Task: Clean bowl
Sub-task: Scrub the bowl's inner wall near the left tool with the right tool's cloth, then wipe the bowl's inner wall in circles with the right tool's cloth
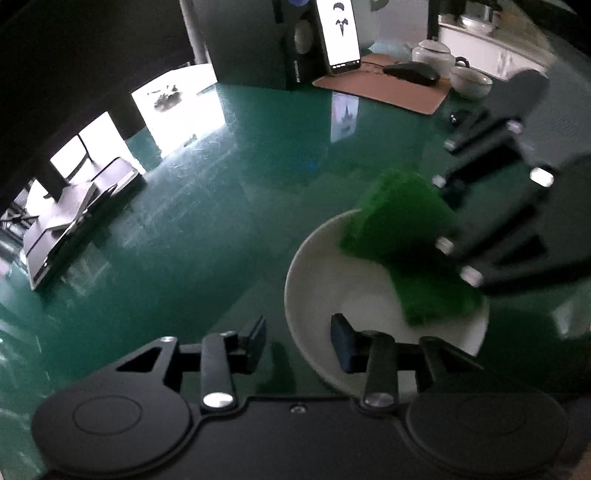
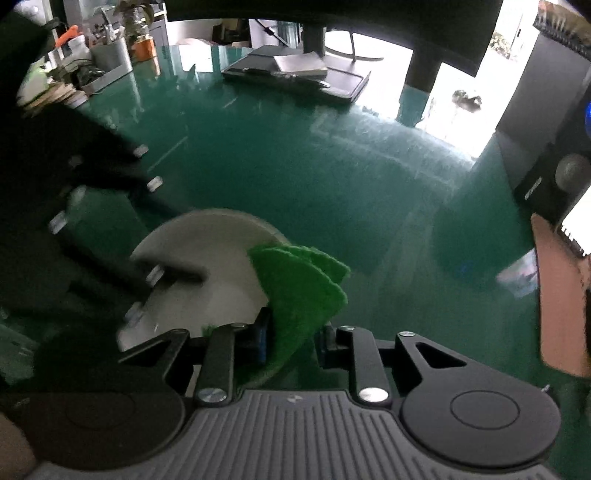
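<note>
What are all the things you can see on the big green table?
bowl: one, white, near edge of the table, straddled by the left gripper's fingers
scrubbing cloth: one, green, folded, over the bowl's rim
table: one, glossy green
phone: one, screen lit white, standing at the back
speaker: one, dark, left of the phone
mouse: one, black, on a brown mat
lidded pot: one, white, behind the mouse
small bowl: one, white, right of the mouse
laptop: one, dark, far side
left gripper: one, black, open, one finger inside the bowl, one outside
right gripper: one, black, shut on the scrubbing cloth
</note>
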`<act>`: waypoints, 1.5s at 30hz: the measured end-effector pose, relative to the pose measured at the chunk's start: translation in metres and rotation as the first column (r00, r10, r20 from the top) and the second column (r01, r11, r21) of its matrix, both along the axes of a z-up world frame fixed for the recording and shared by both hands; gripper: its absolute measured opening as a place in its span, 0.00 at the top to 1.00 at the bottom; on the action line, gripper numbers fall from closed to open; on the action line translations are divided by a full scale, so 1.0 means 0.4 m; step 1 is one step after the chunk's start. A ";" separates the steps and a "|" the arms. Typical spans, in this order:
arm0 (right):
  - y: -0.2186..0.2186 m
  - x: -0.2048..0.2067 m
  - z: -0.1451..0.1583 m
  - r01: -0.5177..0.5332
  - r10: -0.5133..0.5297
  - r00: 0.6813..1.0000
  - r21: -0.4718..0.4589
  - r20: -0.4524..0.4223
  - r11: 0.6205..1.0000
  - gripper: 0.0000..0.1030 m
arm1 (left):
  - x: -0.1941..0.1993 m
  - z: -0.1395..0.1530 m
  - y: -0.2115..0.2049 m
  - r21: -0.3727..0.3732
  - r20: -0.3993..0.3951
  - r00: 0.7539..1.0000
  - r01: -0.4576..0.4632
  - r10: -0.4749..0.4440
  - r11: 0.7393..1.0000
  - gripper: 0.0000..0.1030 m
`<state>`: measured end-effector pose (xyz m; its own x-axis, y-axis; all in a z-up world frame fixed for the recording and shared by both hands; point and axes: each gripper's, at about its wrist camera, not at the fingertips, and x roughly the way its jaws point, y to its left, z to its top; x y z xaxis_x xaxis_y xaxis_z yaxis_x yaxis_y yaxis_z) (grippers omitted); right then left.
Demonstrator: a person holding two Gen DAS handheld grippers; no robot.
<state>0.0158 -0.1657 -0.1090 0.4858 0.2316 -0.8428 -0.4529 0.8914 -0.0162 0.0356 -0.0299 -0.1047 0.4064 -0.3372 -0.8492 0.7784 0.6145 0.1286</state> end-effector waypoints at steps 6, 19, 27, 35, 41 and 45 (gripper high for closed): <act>0.016 0.027 0.001 -0.025 0.026 1.000 -0.039 0.014 0.999 0.77 | -0.011 -0.002 -0.024 0.037 0.026 0.996 0.089 -0.090 0.995 0.73; 0.025 0.062 0.003 -0.086 0.087 0.996 -0.073 0.008 0.994 0.74 | -0.013 0.000 -0.022 0.034 0.025 0.996 0.086 -0.087 0.996 0.73; 0.055 0.094 0.011 -0.121 0.127 0.990 -0.081 0.068 0.989 0.73 | -0.014 0.000 -0.023 0.046 0.029 0.995 0.091 -0.092 0.995 0.73; 0.013 0.049 -0.004 -0.098 0.099 0.995 -0.075 0.001 0.992 0.74 | -0.017 -0.001 -0.028 0.047 0.035 0.993 0.116 -0.117 0.992 0.73; 0.059 0.094 0.008 -0.135 0.140 0.988 -0.080 0.062 0.988 0.74 | -0.020 -0.003 -0.030 0.056 0.042 0.991 0.122 -0.125 0.991 0.72; 0.031 0.088 0.003 -0.096 0.099 0.994 -0.062 0.045 0.993 0.76 | -0.003 0.004 -0.007 0.005 -0.051 0.999 -0.013 0.014 1.000 0.51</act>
